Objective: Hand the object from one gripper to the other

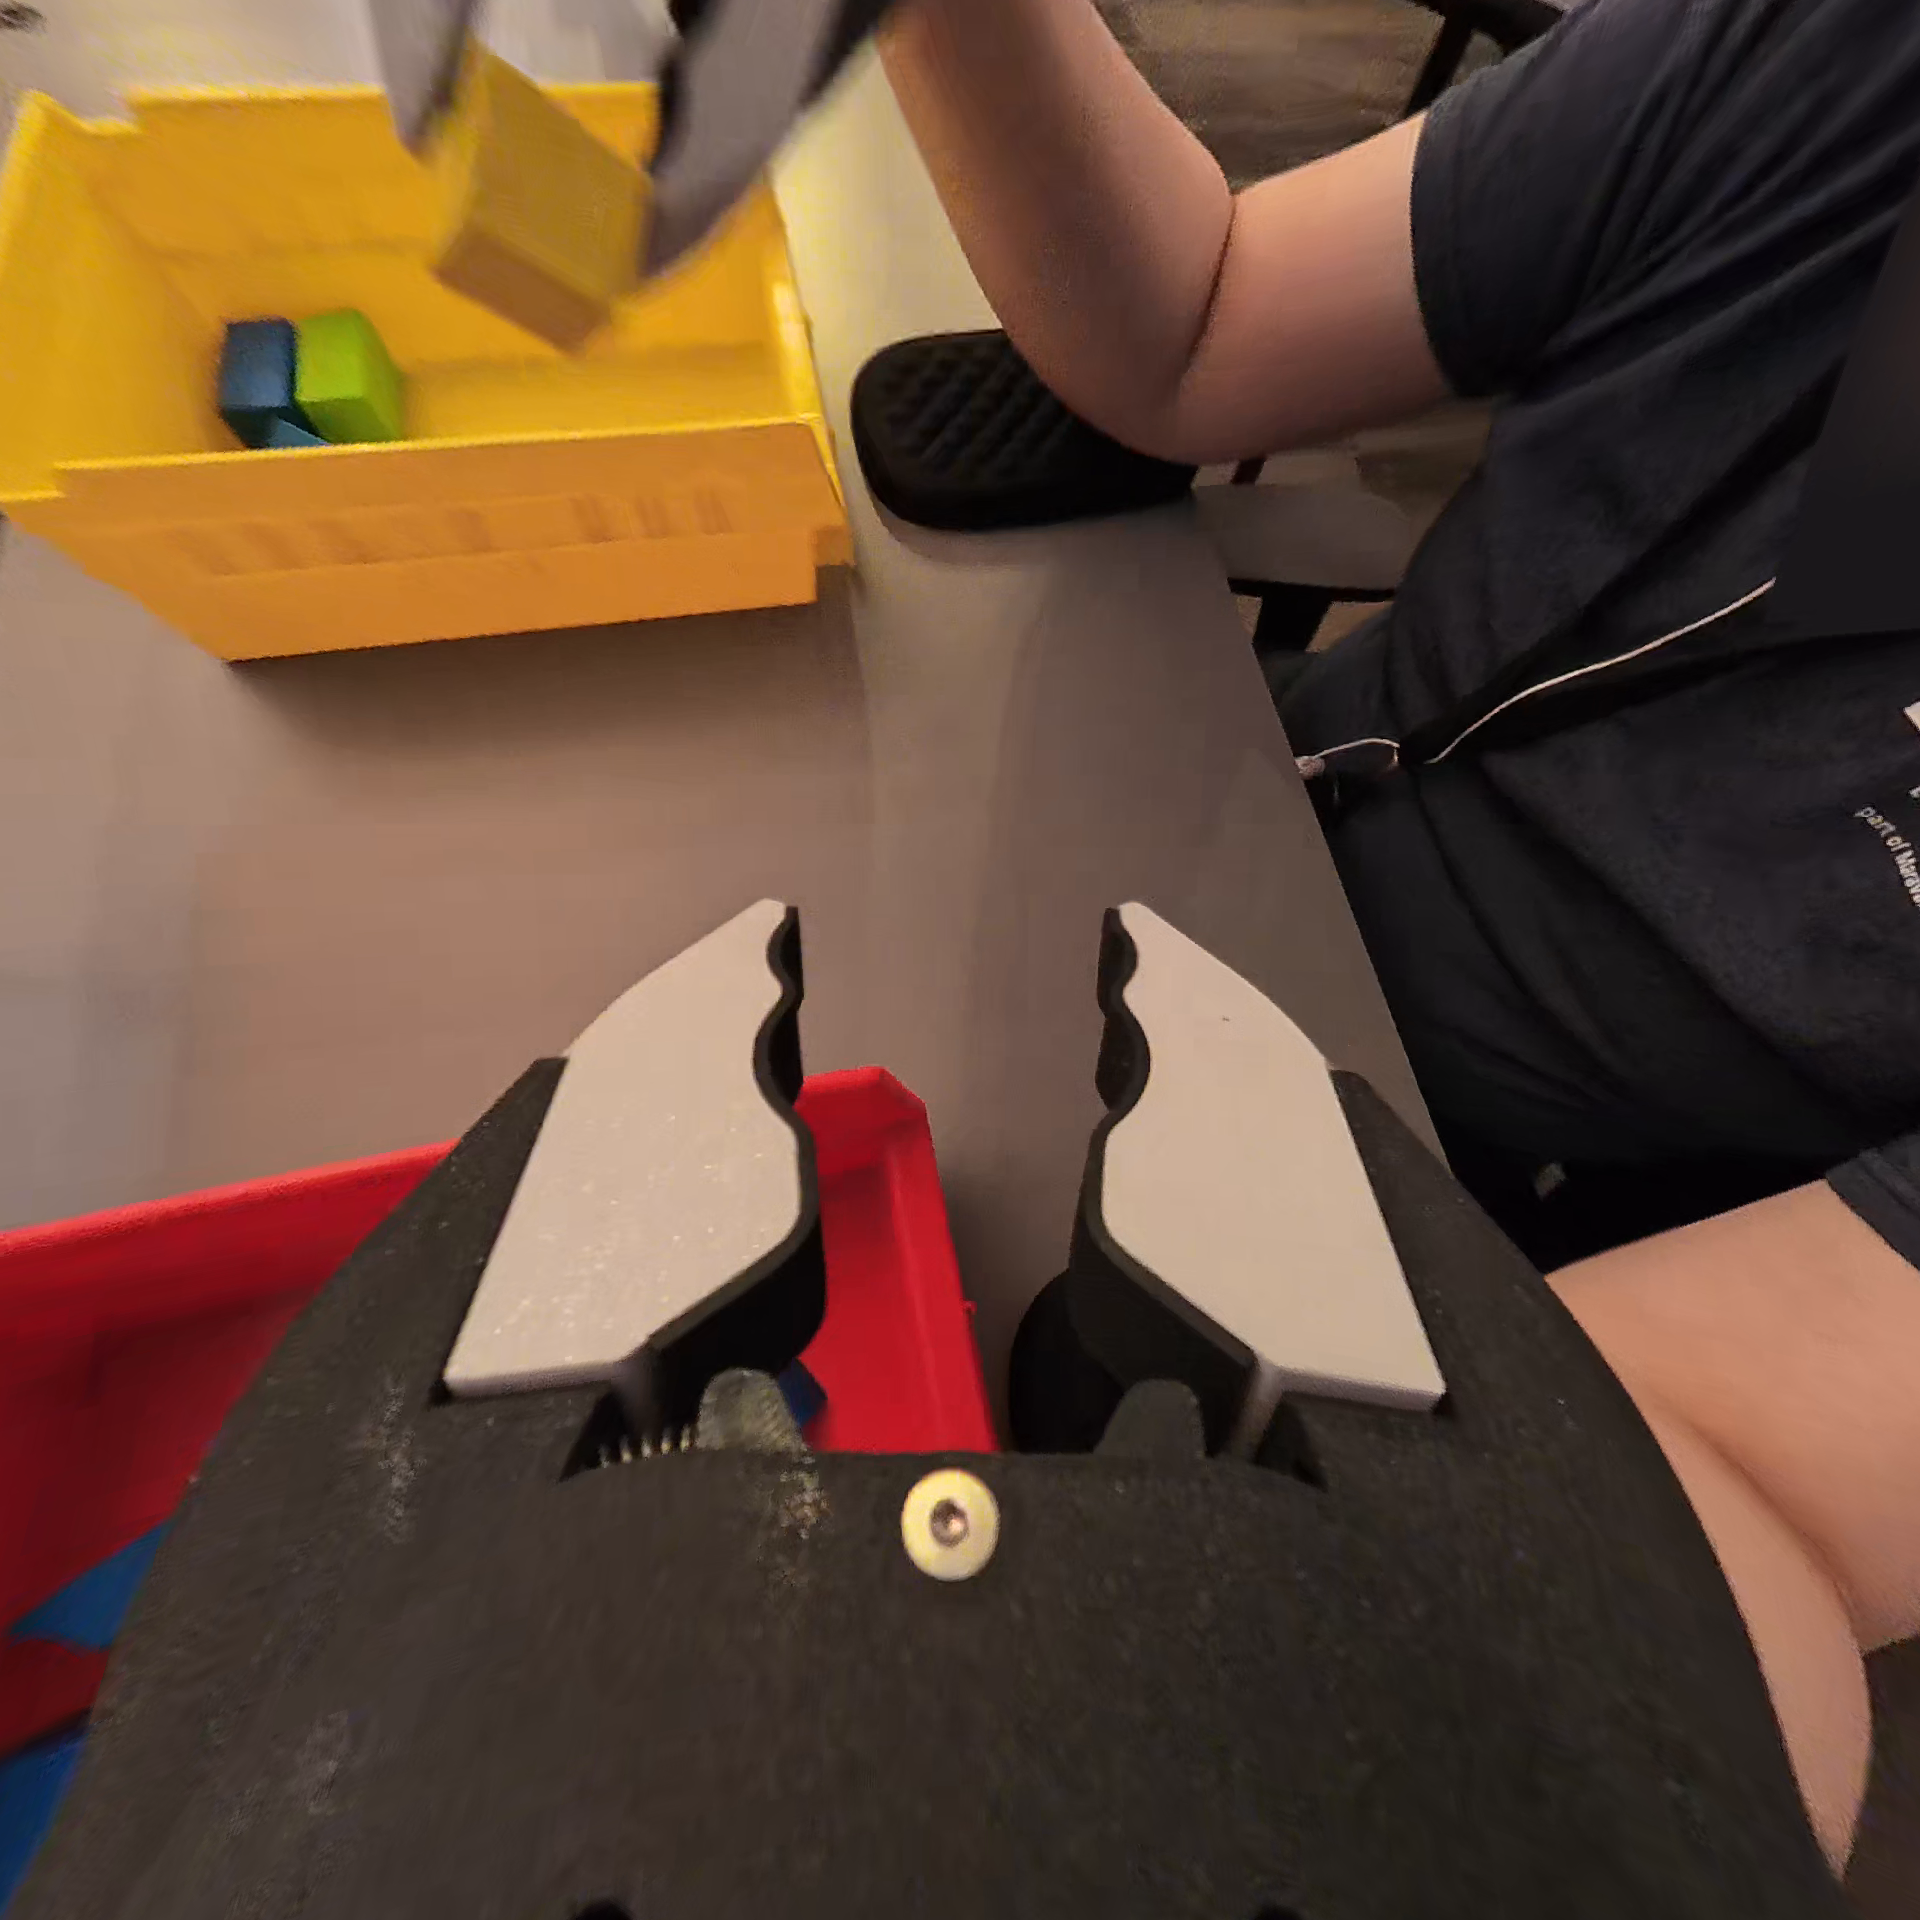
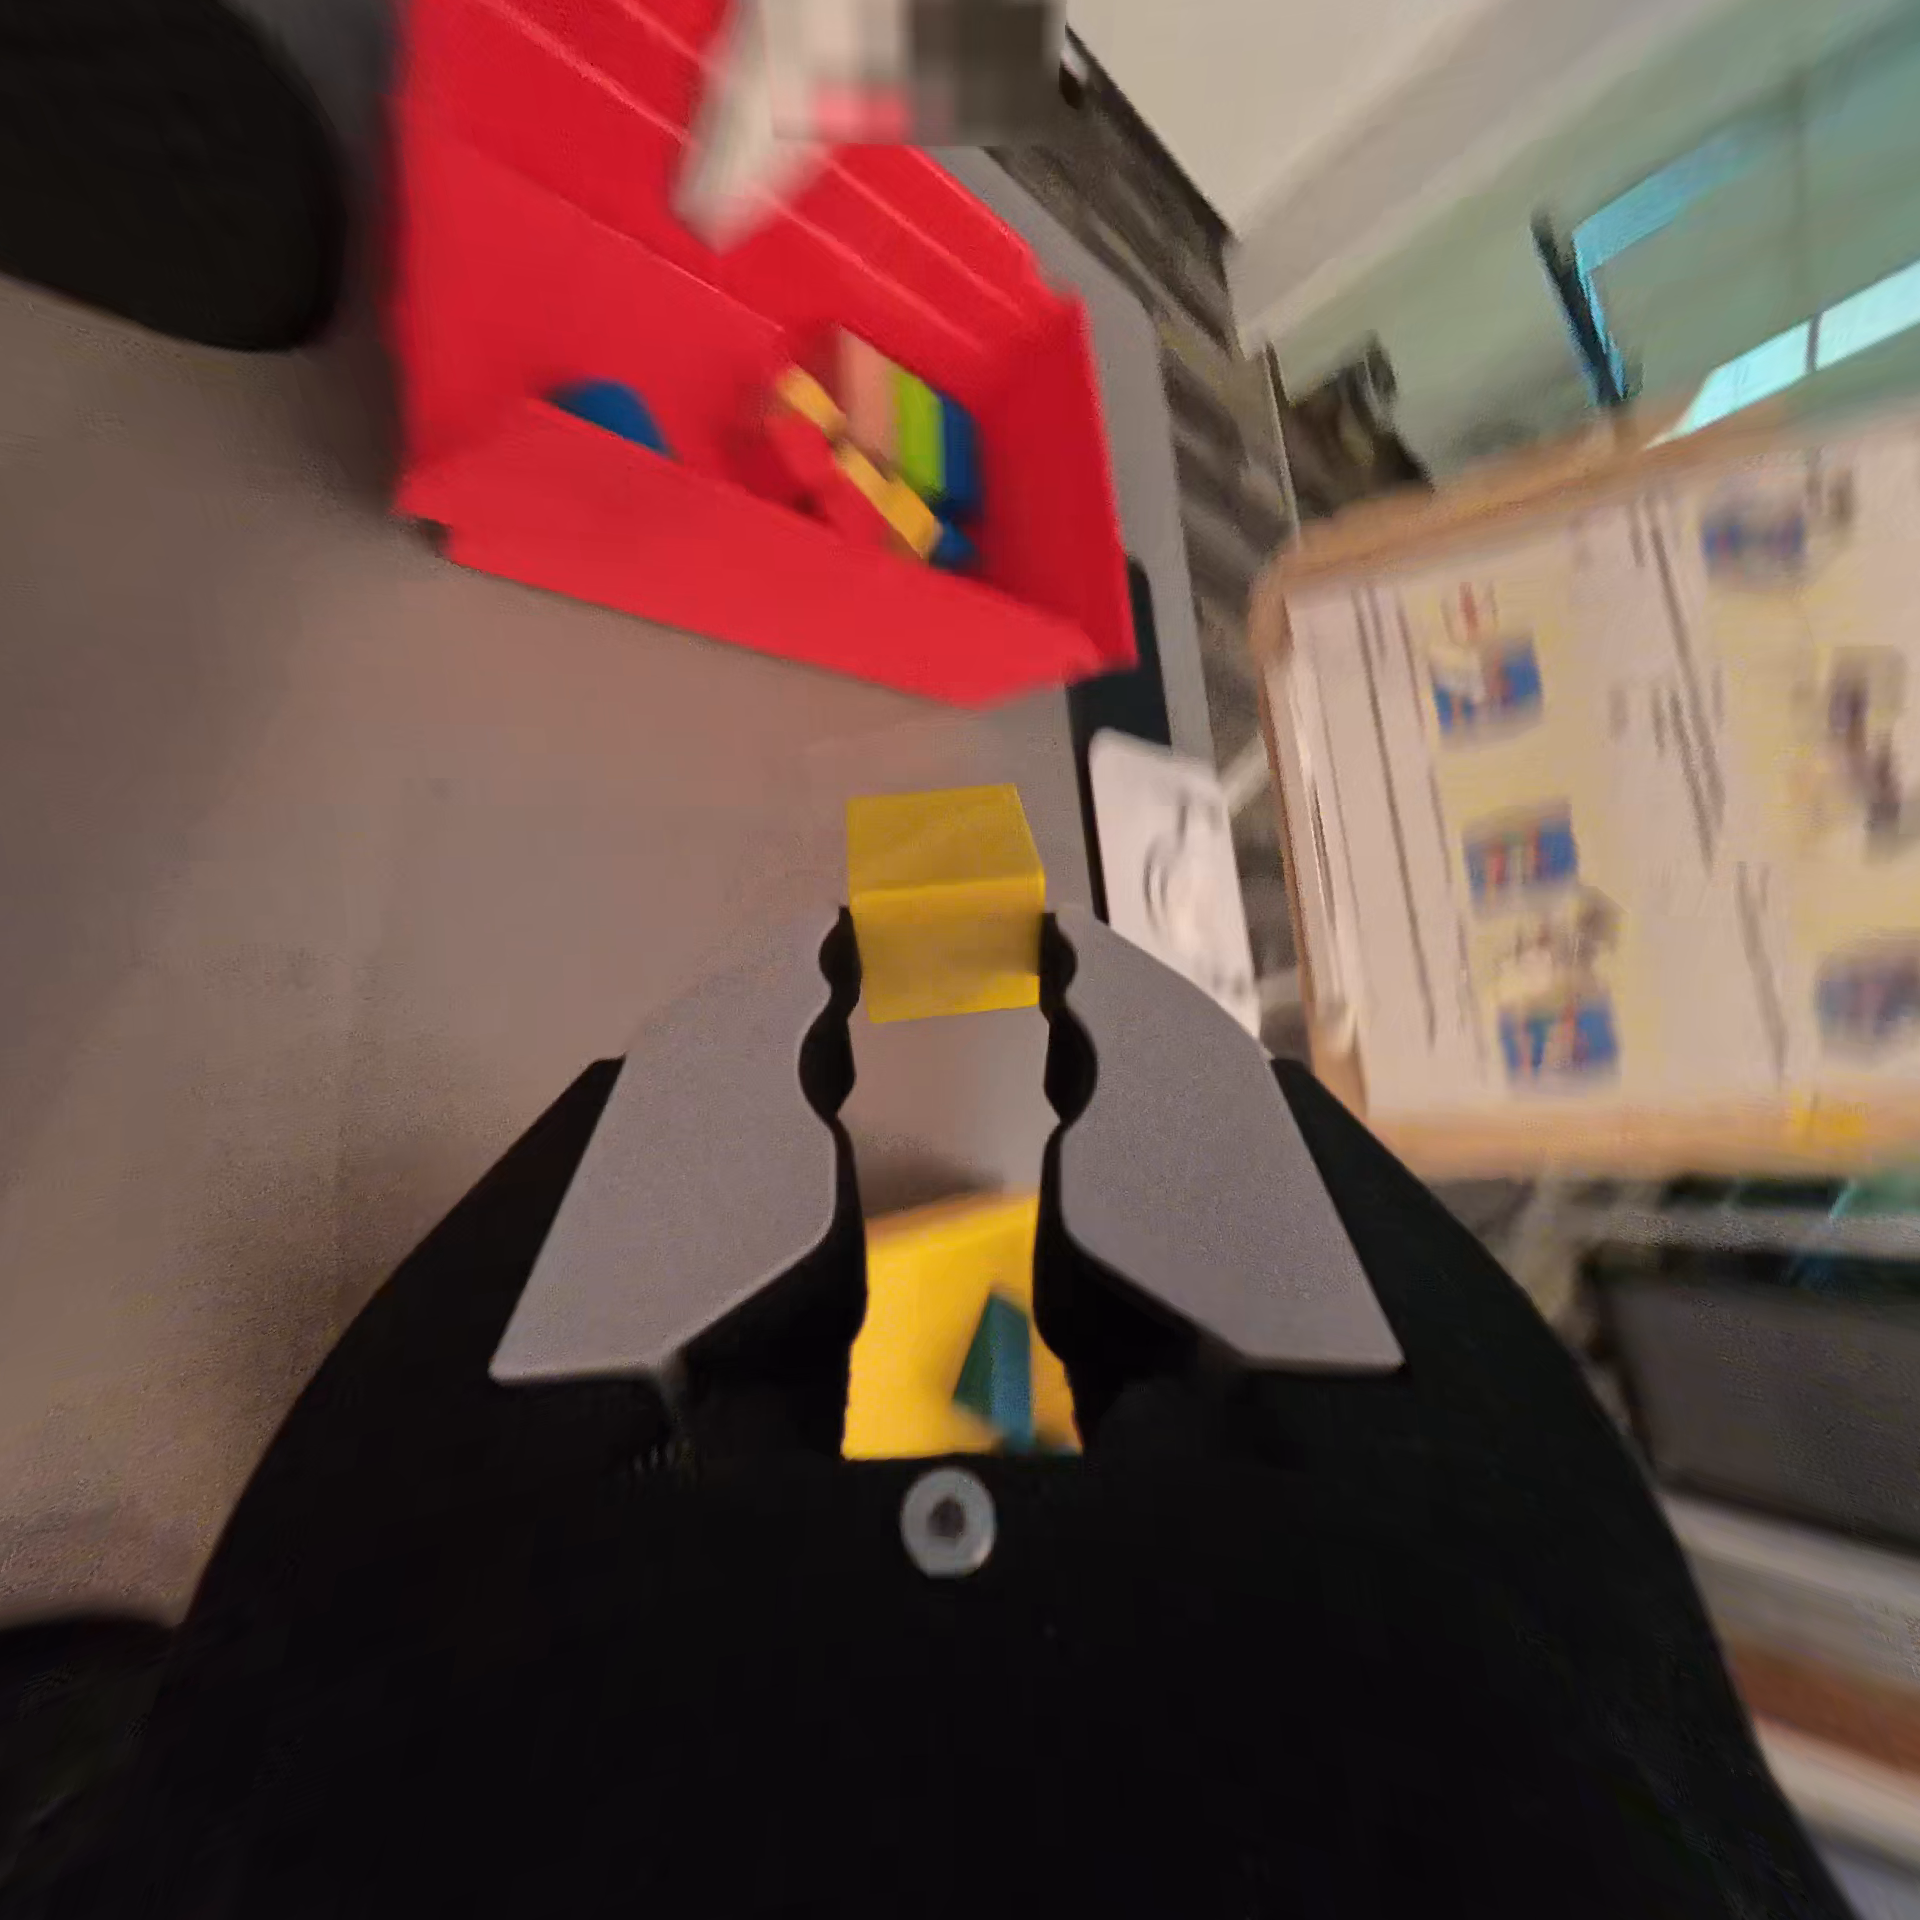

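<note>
R tool [image 2: 948, 935] tips clamp yellow block [image 2: 943, 914] above gray table [image 2: 312, 831], red bin [image 2: 644, 561] beyond.

Left gripper [image 1: 951, 925] hovers low, jaws spread wide with nothing between them. Right gripper [image 2: 948, 935] is raised, fingertips clamped tight.

The light is soft and warm in both views, with faint shadows on the grey surface [image 1: 520, 883], and the right wrist view is heavily smeared by motion blur, so the board [image 2: 1579, 790] at the bent wide-angle edge is perhaps covered with papers.
</note>
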`<action>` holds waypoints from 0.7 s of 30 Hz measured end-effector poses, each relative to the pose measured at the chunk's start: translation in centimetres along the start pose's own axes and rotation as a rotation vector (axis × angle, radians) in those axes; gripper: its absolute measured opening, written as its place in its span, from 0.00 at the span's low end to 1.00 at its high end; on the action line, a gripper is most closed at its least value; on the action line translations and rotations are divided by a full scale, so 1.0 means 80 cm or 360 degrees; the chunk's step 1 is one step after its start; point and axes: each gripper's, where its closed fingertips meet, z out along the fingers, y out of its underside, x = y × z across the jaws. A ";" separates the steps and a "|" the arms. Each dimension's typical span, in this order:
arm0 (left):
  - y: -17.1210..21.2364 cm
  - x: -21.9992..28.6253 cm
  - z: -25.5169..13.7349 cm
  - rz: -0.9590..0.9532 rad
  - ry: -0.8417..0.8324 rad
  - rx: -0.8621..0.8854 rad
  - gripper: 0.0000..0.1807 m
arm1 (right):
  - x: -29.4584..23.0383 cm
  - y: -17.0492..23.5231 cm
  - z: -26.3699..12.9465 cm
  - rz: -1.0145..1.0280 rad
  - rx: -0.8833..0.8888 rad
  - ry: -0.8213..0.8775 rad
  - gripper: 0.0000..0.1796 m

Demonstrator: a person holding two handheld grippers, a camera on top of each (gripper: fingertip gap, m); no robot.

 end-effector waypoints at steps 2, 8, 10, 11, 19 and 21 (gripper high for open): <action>-0.001 0.000 -0.010 0.0017 -0.0056 0.0020 0.30 | 0.036 0.080 -0.021 0.0428 -0.0227 0.0068 0.19; -0.004 0.005 -0.013 0.0057 -0.0093 0.0004 0.29 | 0.009 0.318 -0.042 0.1244 -0.1229 0.0006 0.19; -0.004 0.006 -0.010 0.0058 -0.0090 -0.0013 0.29 | -0.008 0.352 -0.035 0.1475 -0.1422 -0.0031 0.19; -0.003 0.006 -0.009 0.0059 -0.0091 -0.0025 0.29 | -0.013 0.362 -0.030 0.1584 -0.1478 -0.0019 0.19; 0.002 0.004 -0.006 0.0047 -0.0078 -0.0057 0.29 | -0.012 0.406 -0.021 0.1816 -0.1759 0.0266 0.19; 0.003 0.004 -0.005 0.0045 -0.0073 -0.0063 0.28 | -0.015 0.409 -0.016 0.1834 -0.1769 0.0264 0.19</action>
